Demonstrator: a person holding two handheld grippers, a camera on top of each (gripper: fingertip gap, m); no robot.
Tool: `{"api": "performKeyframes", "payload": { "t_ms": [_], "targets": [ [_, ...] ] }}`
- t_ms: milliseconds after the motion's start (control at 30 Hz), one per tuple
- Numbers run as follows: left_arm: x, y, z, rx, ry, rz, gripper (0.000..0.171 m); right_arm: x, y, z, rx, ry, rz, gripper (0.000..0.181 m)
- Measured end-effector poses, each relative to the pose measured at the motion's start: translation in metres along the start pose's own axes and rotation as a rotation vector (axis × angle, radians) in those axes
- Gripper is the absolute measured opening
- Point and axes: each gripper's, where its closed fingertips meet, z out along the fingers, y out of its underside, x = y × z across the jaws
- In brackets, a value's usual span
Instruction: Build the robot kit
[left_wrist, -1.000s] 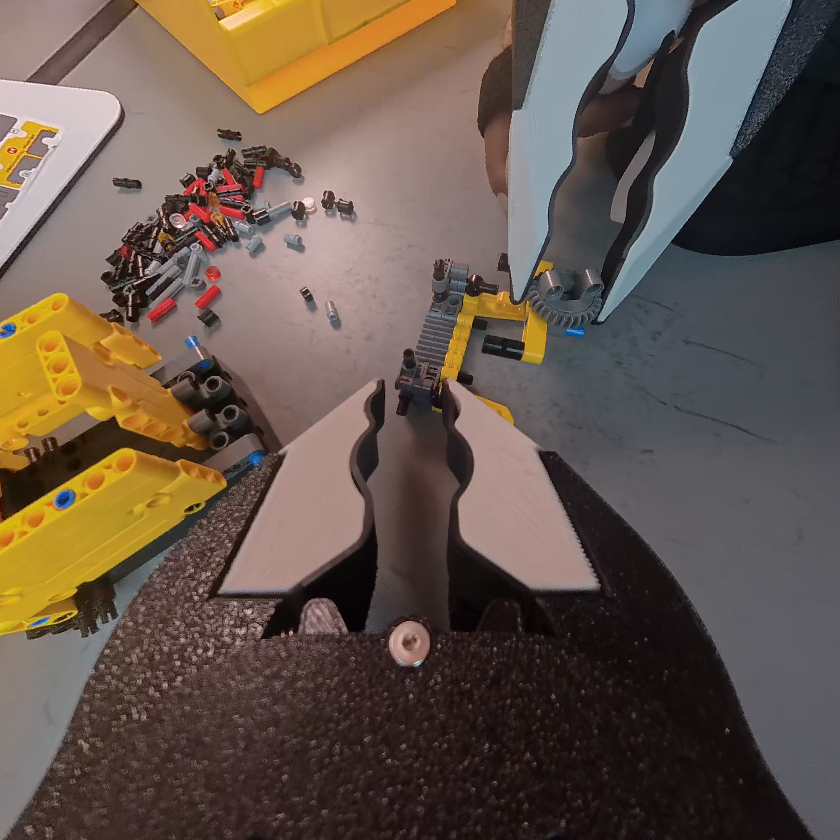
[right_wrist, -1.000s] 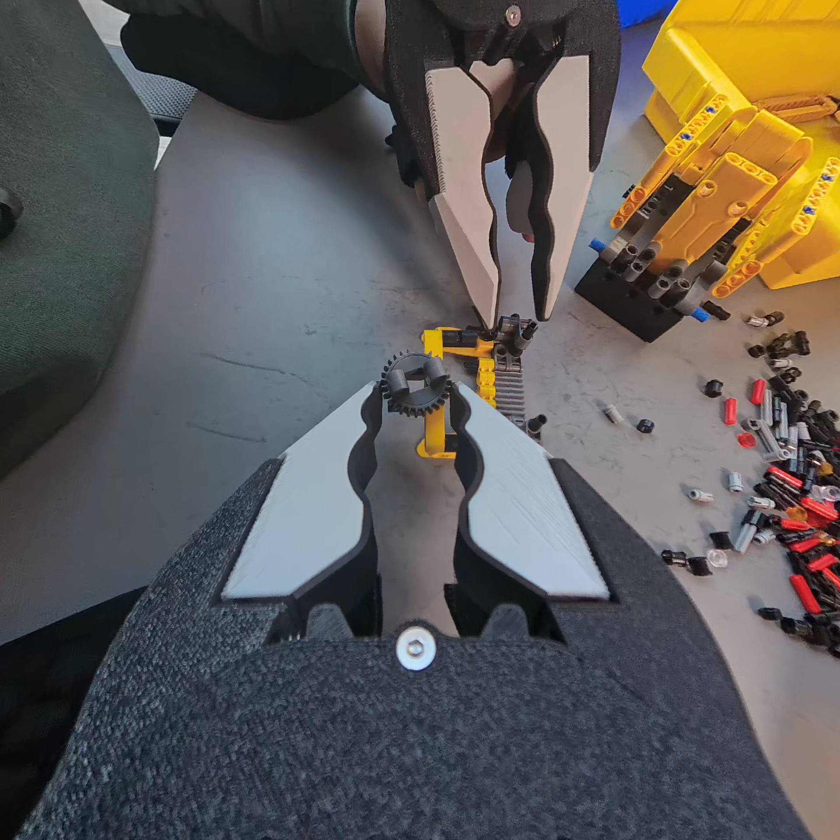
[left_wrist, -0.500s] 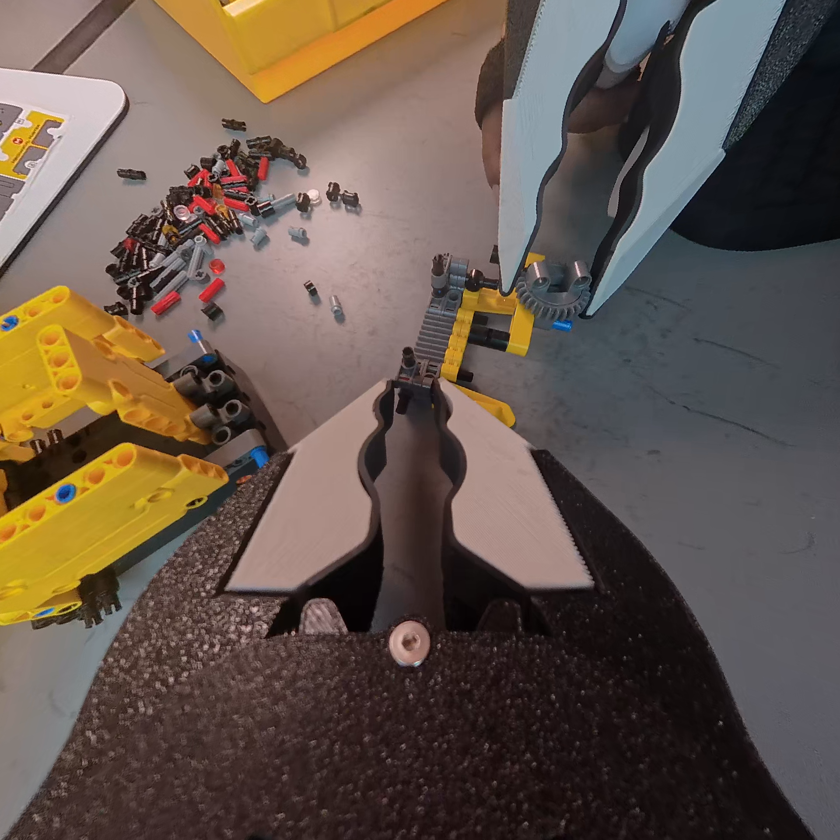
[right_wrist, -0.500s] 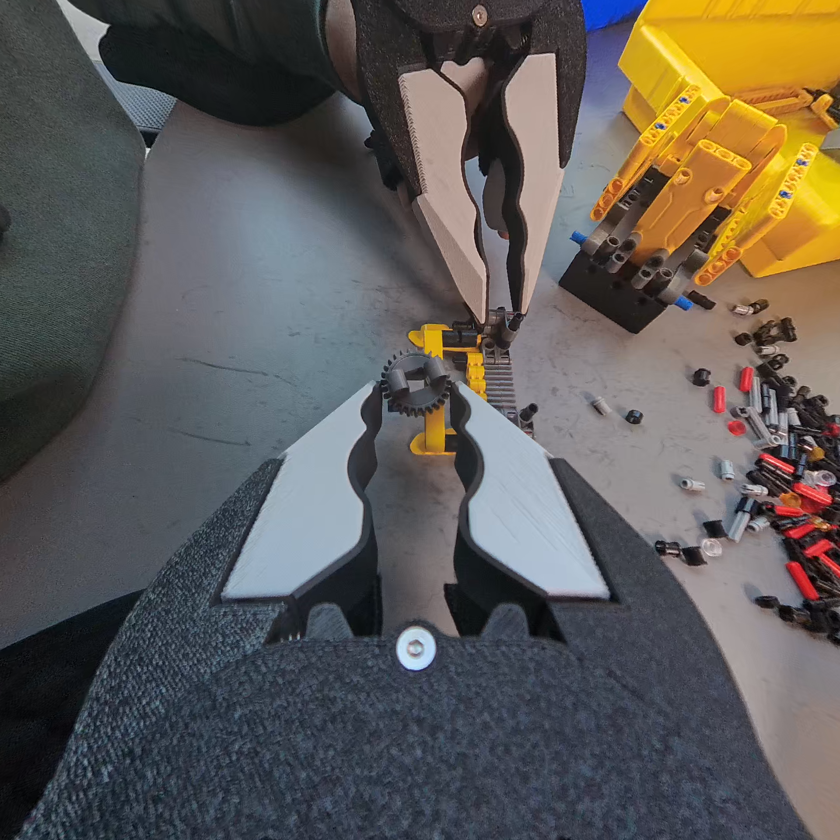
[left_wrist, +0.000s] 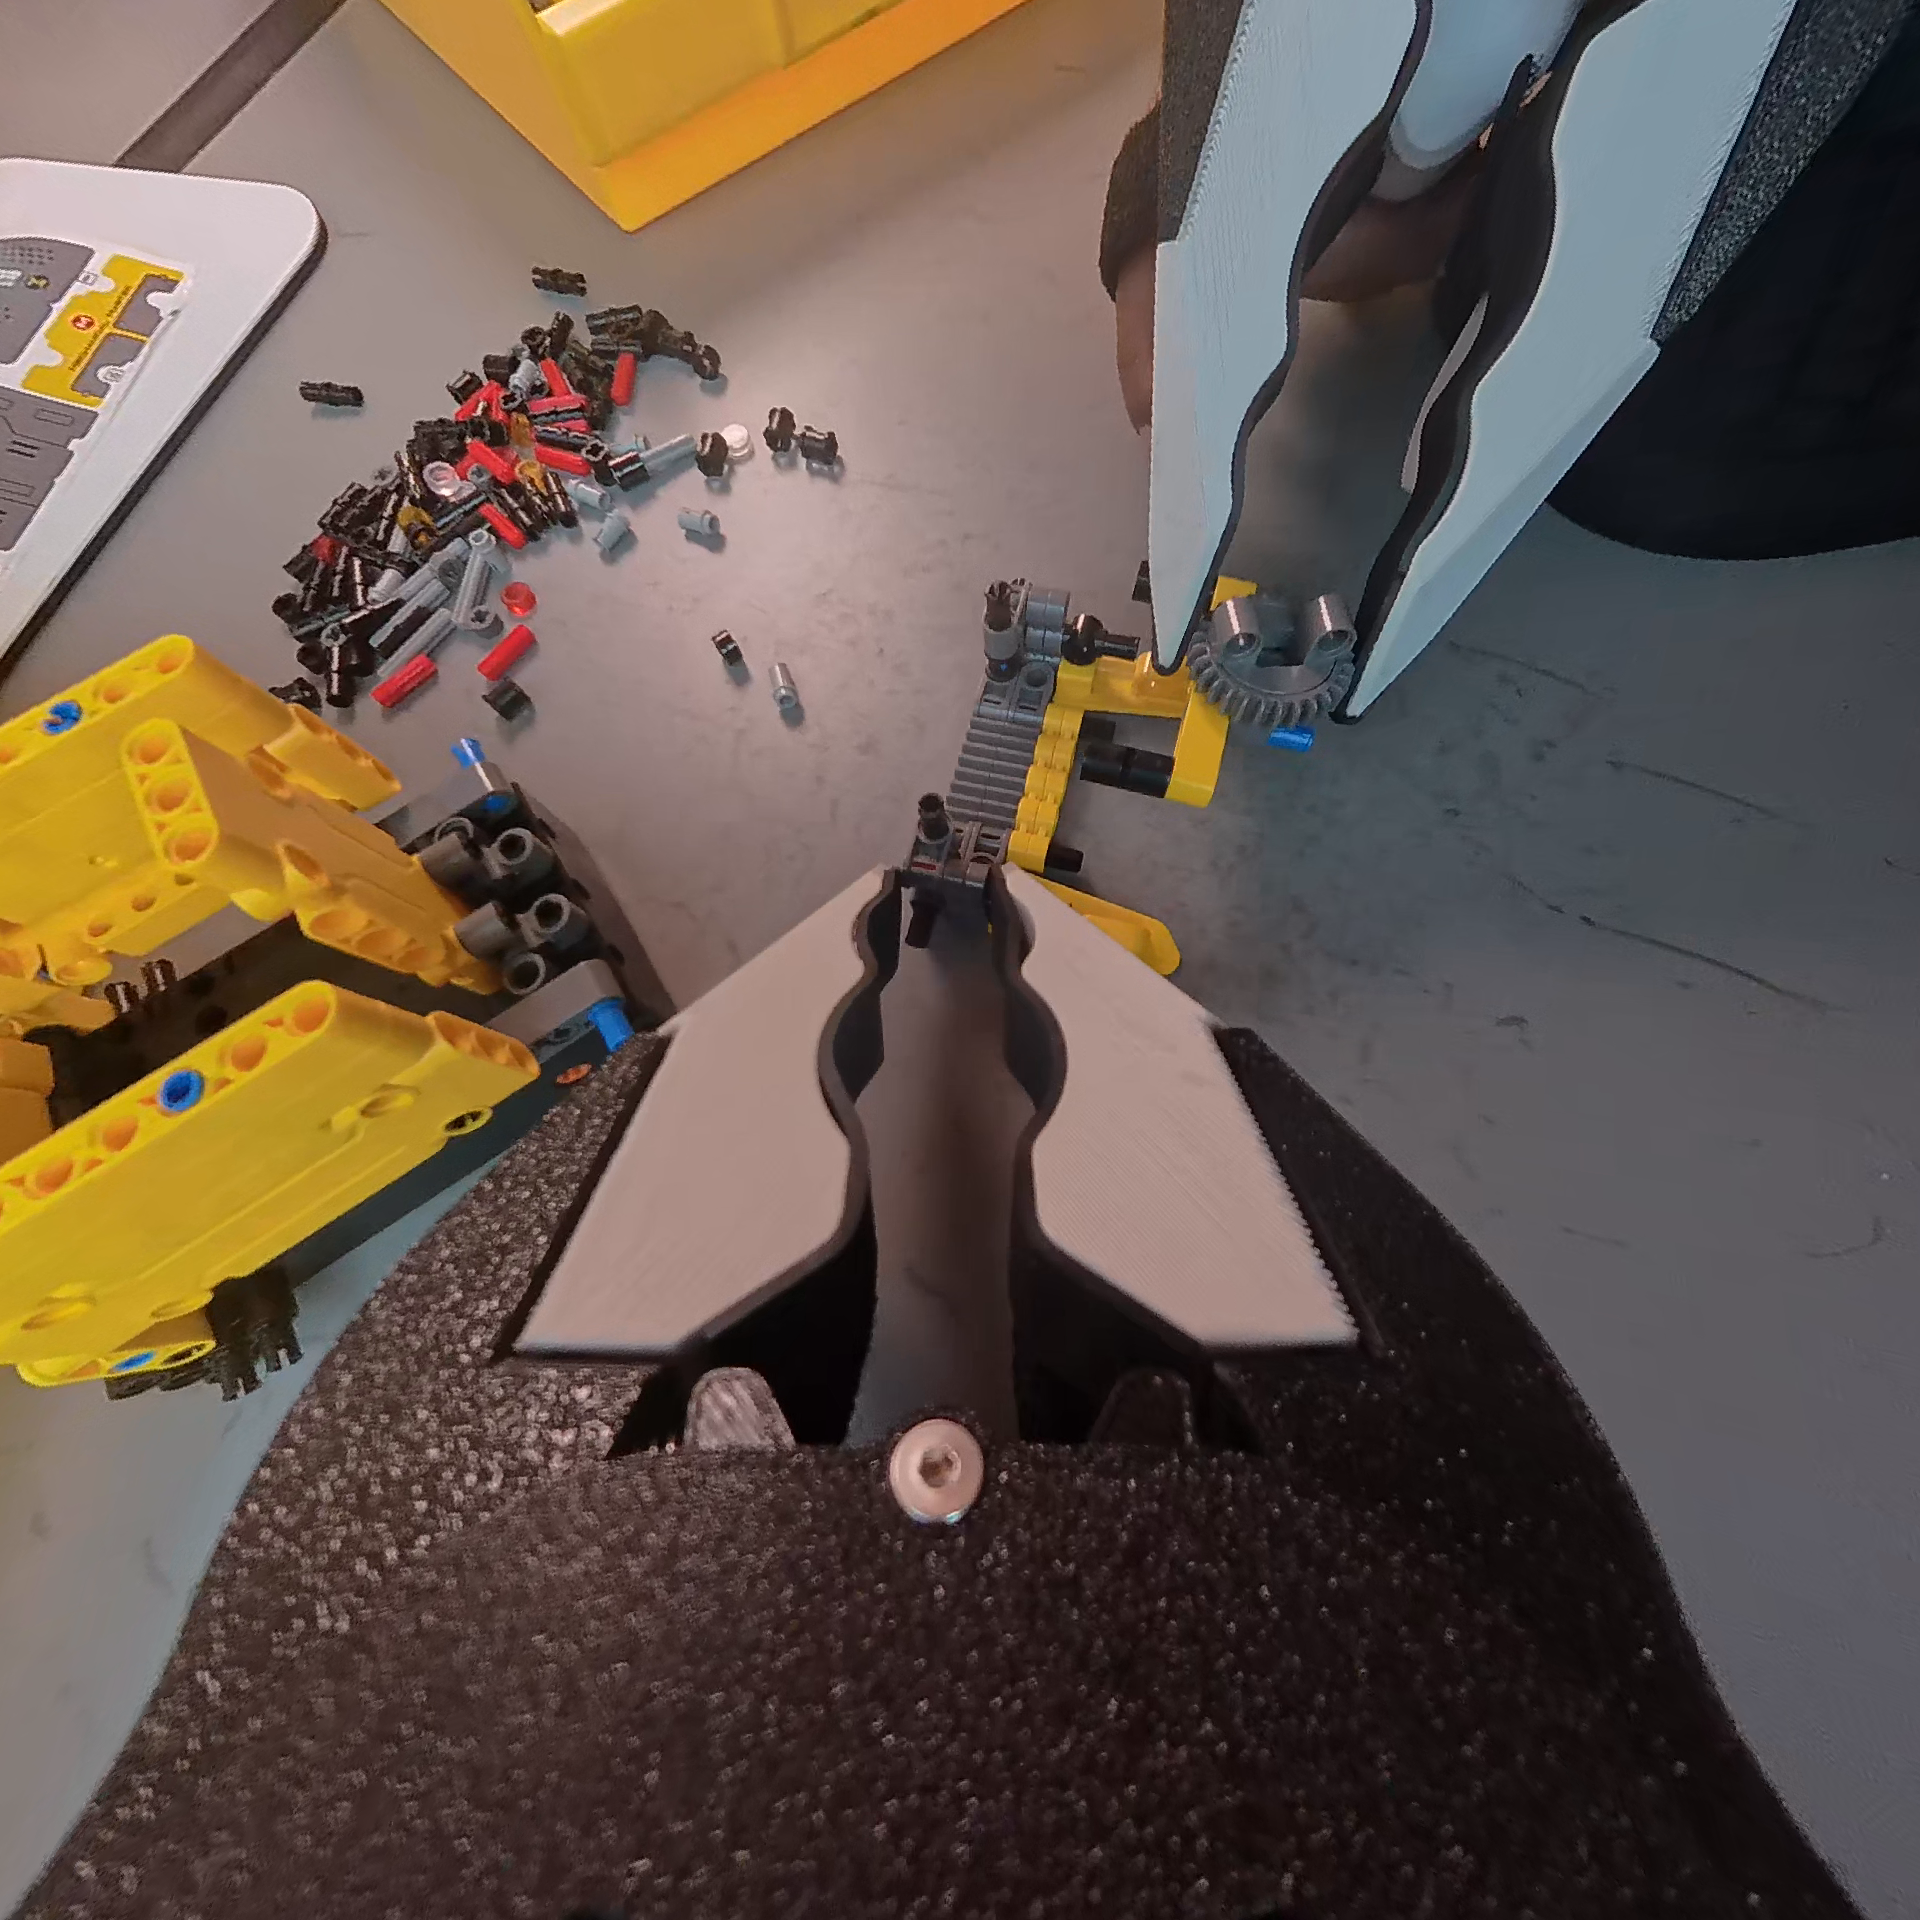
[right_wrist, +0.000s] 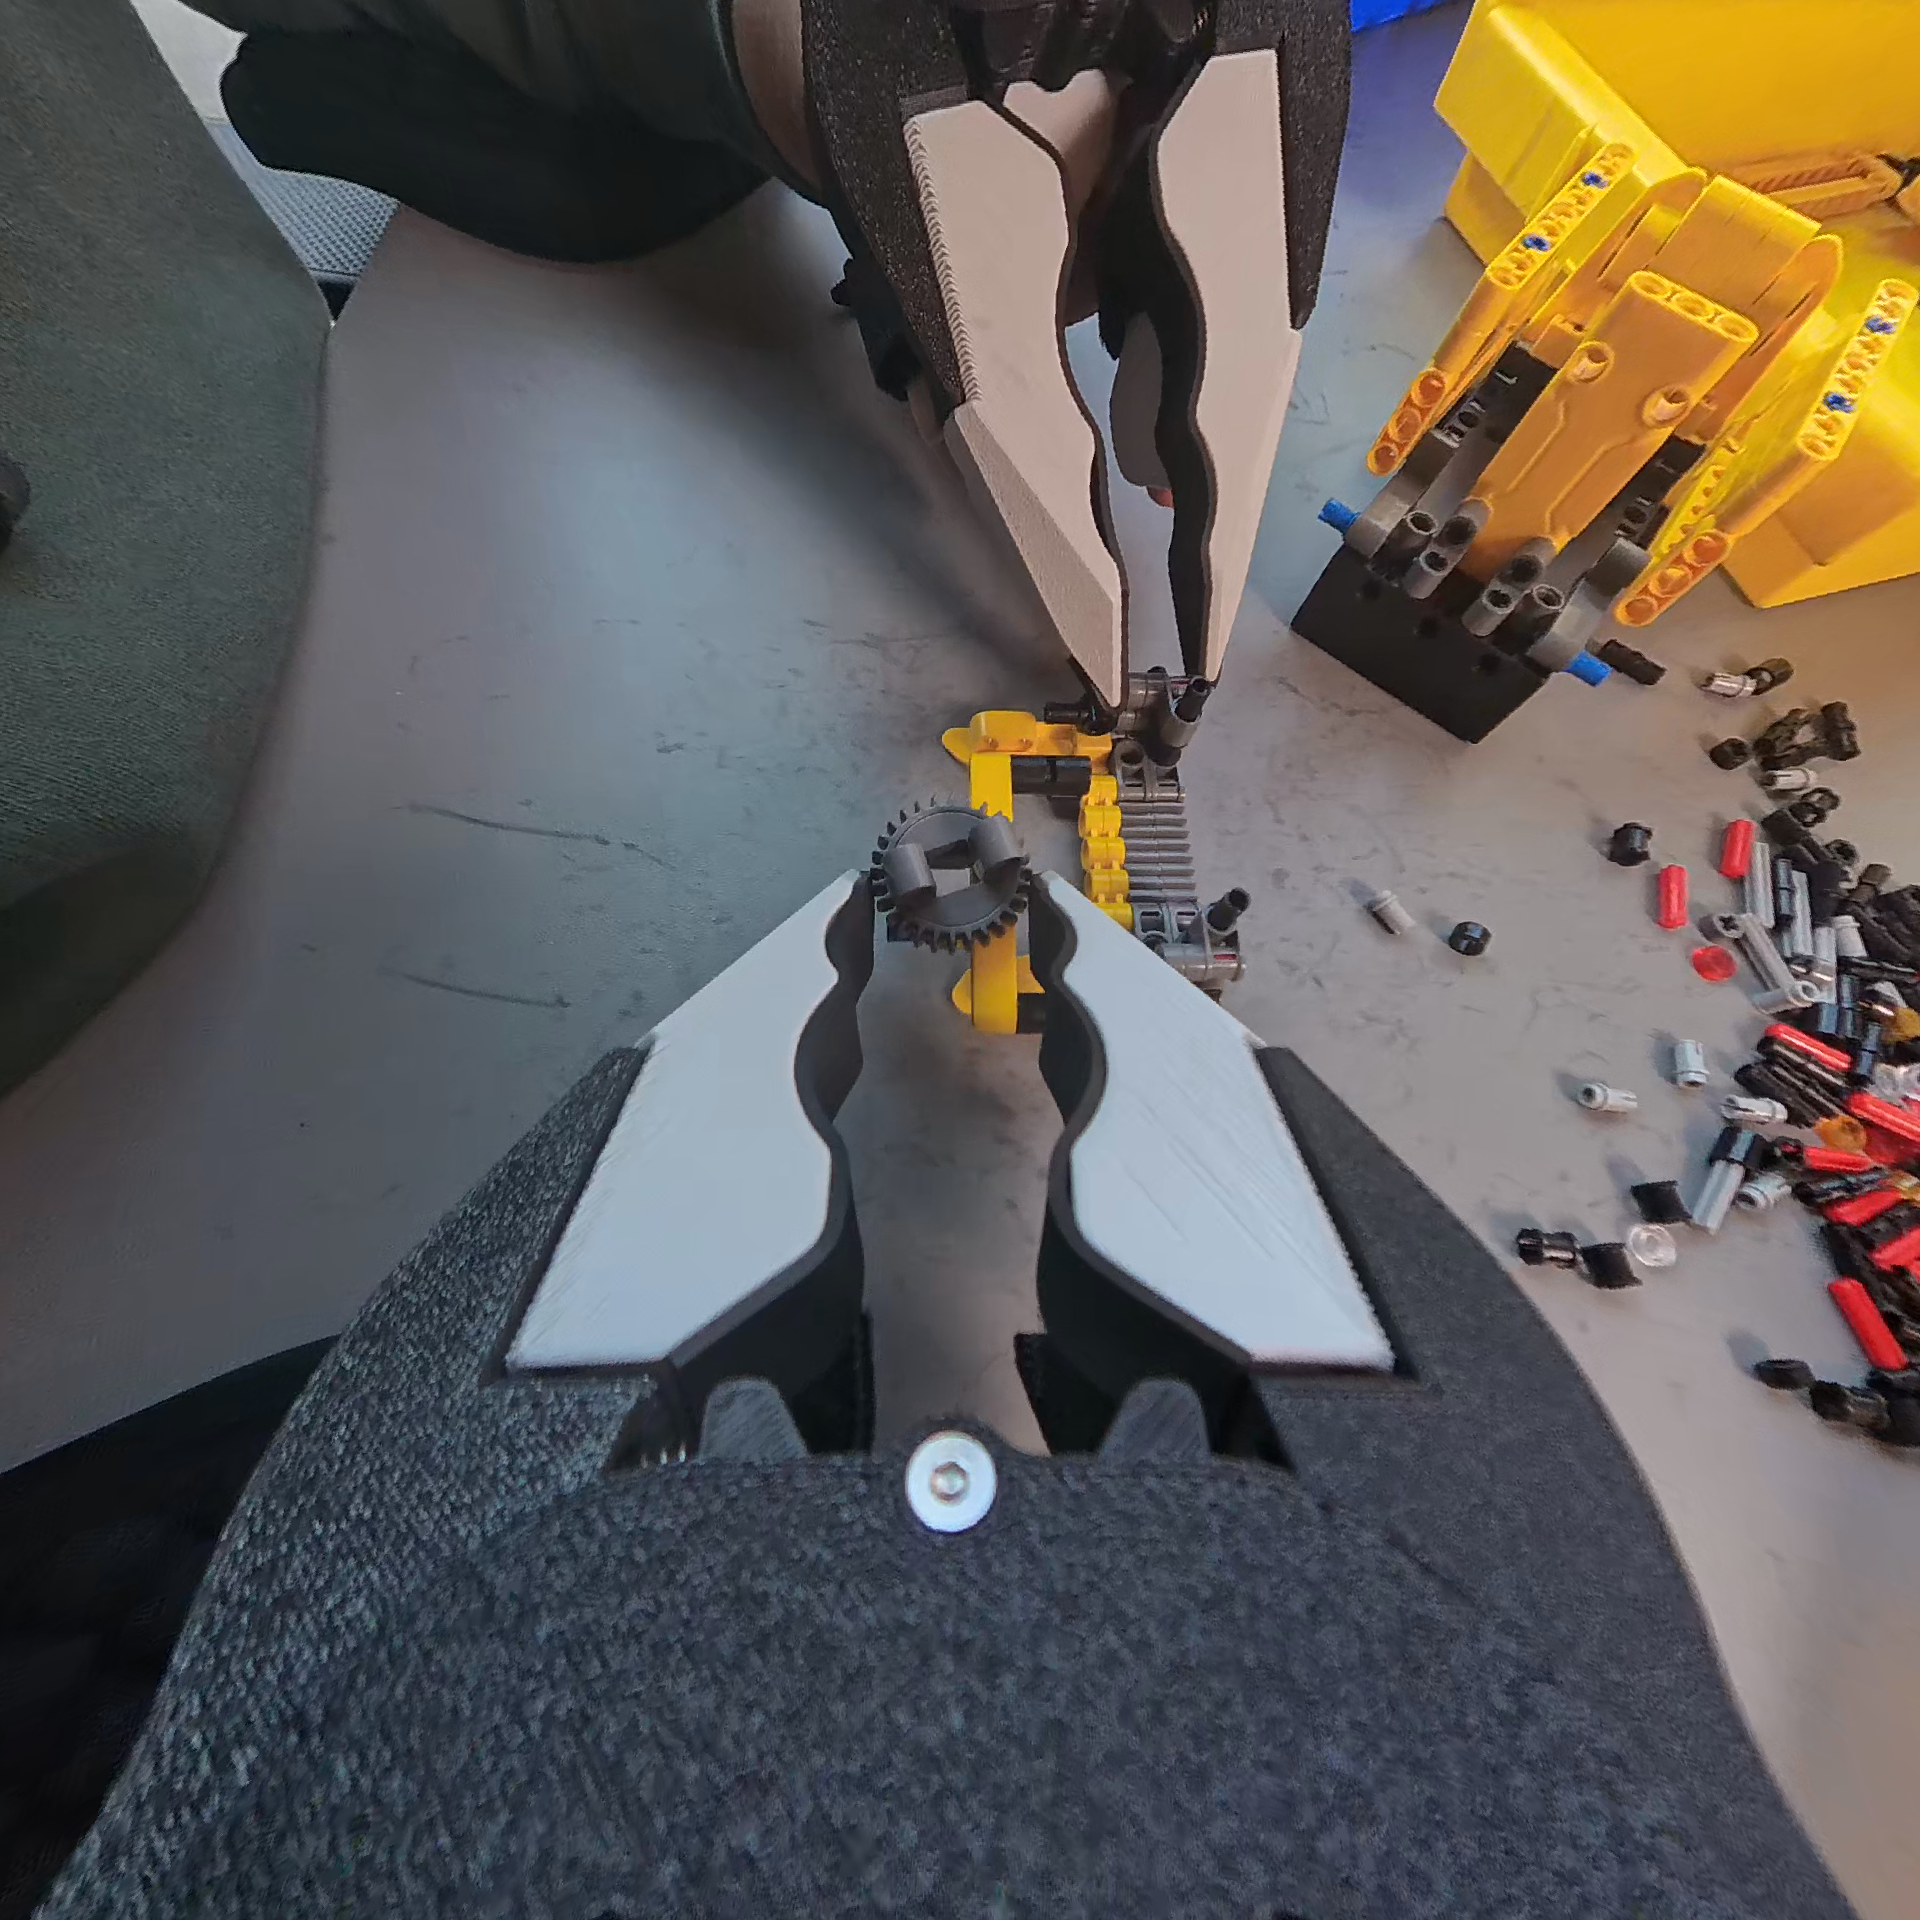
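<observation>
A small yellow-and-grey brick assembly (left_wrist: 1049, 769) with a grey toothed rack lies on the grey table (left_wrist: 1558, 1039). My left gripper (left_wrist: 943, 883) is shut on the grey connector (left_wrist: 951, 857) at its near end. My right gripper (left_wrist: 1268, 691) is shut on a grey gear (left_wrist: 1273, 670) and holds it at the assembly's far yellow corner, above a blue pin. In the right wrist view my right gripper (right_wrist: 948, 894) holds the gear (right_wrist: 951, 883) over the assembly (right_wrist: 1101, 831). There the left gripper (right_wrist: 1155, 686) pinches the connector (right_wrist: 1148, 688) from above.
A pile of small red, black and grey pins (left_wrist: 488, 520) lies left of the assembly, and it also shows in the right wrist view (right_wrist: 1818, 1039). A large yellow brick model (left_wrist: 208, 935) stands nearby, with a yellow bin (left_wrist: 727, 83), a white printed sheet (left_wrist: 104, 312) and a dark chair (right_wrist: 104, 520). One gripper's finger ends stand about 7 centimeters off the other's.
My left gripper's fingers have moved forward and closed on the grey connector at the assembly's end. My right gripper still holds the gear at the yellow corner.
</observation>
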Motion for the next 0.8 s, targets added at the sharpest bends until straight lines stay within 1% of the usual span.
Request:
{"api": "performKeyframes", "payload": {
  "t_ms": [100, 233, 300, 400, 500, 600, 800],
  "targets": [
    [-0.002, -0.001, -0.001, 0.01, -0.028, 0.035, 0.016, -0.001, -0.001, -0.001, 0.005, -0.006, -0.003, 0.029],
    [-0.01, -0.006, -0.006, 0.035, -0.133, 0.177, 0.016, -0.003, -0.01, -0.007, 0.042, -0.011, -0.005, 0.029],
    [-0.014, -0.011, -0.009, 0.051, -0.208, 0.276, 0.016, -0.001, -0.012, -0.01, 0.056, -0.003, -0.002, 0.029],
    [-0.022, -0.015, -0.015, 0.044, -0.347, 0.47, 0.016, 0.002, -0.012, -0.012, 0.052, 0.01, -0.004, 0.029],
    [-0.023, -0.019, -0.018, 0.039, -0.441, 0.635, 0.016, 0.002, -0.012, -0.012, 0.048, 0.014, -0.008, 0.029],
    [-0.021, -0.021, -0.019, 0.037, -0.476, 0.697, 0.016, 0.002, -0.012, -0.012, 0.046, 0.017, -0.012, 0.029],
    [-0.02, -0.023, -0.02, 0.032, -0.509, 0.742, 0.015, 0.002, -0.014, -0.013, 0.048, 0.025, -0.019, 0.029]
  ]
}}
